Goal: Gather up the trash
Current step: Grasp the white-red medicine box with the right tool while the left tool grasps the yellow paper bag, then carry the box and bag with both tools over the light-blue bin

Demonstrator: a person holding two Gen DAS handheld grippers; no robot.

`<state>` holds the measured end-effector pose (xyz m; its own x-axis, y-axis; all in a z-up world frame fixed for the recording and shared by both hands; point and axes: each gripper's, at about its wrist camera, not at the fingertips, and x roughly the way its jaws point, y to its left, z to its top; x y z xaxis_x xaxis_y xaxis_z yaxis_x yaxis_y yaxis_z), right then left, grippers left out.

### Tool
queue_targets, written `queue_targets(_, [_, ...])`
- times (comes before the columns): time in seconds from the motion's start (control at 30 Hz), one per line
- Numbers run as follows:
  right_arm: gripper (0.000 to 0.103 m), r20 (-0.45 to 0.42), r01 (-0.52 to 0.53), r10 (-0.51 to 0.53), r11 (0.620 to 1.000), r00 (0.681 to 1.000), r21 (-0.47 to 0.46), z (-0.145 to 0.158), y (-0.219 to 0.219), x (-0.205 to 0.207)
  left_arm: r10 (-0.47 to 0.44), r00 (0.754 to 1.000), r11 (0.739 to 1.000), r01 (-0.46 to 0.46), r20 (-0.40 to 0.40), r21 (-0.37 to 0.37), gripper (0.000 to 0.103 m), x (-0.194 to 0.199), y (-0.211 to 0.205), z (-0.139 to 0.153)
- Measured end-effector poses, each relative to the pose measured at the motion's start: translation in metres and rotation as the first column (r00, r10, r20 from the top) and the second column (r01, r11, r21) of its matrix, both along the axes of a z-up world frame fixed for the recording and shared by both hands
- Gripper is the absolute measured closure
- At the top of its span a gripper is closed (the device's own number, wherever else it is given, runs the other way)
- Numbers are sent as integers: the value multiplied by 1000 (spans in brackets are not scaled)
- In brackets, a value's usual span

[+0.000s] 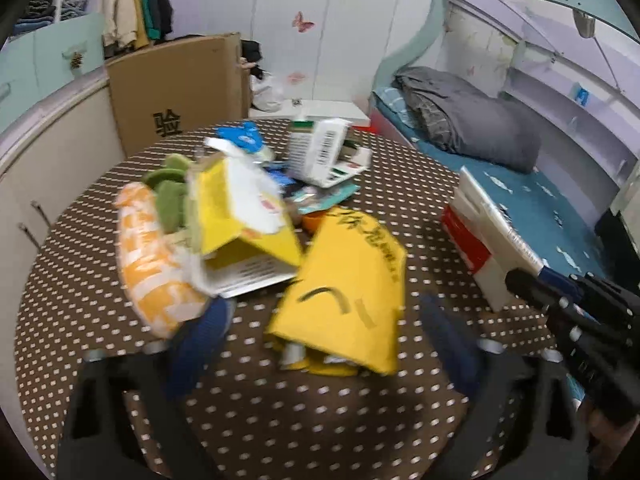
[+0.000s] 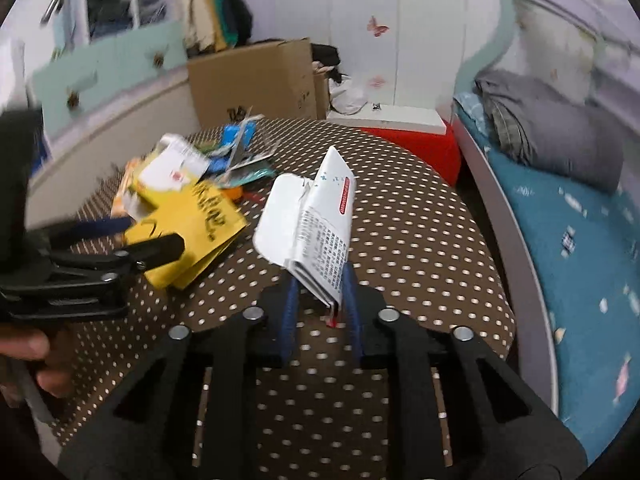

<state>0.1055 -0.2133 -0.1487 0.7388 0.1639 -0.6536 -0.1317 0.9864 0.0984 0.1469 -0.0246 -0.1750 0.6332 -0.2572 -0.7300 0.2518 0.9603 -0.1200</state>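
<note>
A heap of trash lies on the round brown dotted table (image 1: 280,400). A crumpled yellow paper bag (image 1: 344,300) with black writing lies at the near side of the heap. My left gripper (image 1: 324,344) stands open around it, its blue pads clear of the bag on both sides. From the right wrist view the left gripper (image 2: 154,234) reaches over that yellow bag (image 2: 200,224). My right gripper (image 2: 320,300) is shut on a flattened white carton (image 2: 312,232) with a red mark and held above the table. The same carton (image 1: 480,240) shows at the right of the left wrist view.
The heap holds an orange and white bag (image 1: 152,264), a yellow box (image 1: 240,208), a white barcoded box (image 1: 320,148) and blue wrappers (image 1: 240,136). A cardboard box (image 1: 176,92) stands behind the table. A bed (image 1: 540,200) with grey bedding runs along the right.
</note>
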Motion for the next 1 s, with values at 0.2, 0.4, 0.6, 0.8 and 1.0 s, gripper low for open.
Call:
queue_targets(0.2, [93,-31,4,1,991,1000,136,-5,-33,5,-18,1000,999,19,13,-31,67,-2,-13,-2])
queue_targets(0.4, [93,-26,-18,24,979,999,204,-7,-44,3,-20,999,999,21,36,-45,80,-16,-18,2])
queue_targets(0.6, [90,-70,-37,58,963,996,268,-14,-48,10,-22,999,999,23,40,-32,78,-17,-19,3])
queue_targets(0.8, [92,-75,-44,72,946,995,321,-15,-47,23,-27,998,999,29,51,-30,79,-17,-22,4])
queue_targets(1.0, [94,-16,-59,68,941,998,334,-5,-50,19,-12,997,999,15,77,-43,83,-21,-20,11])
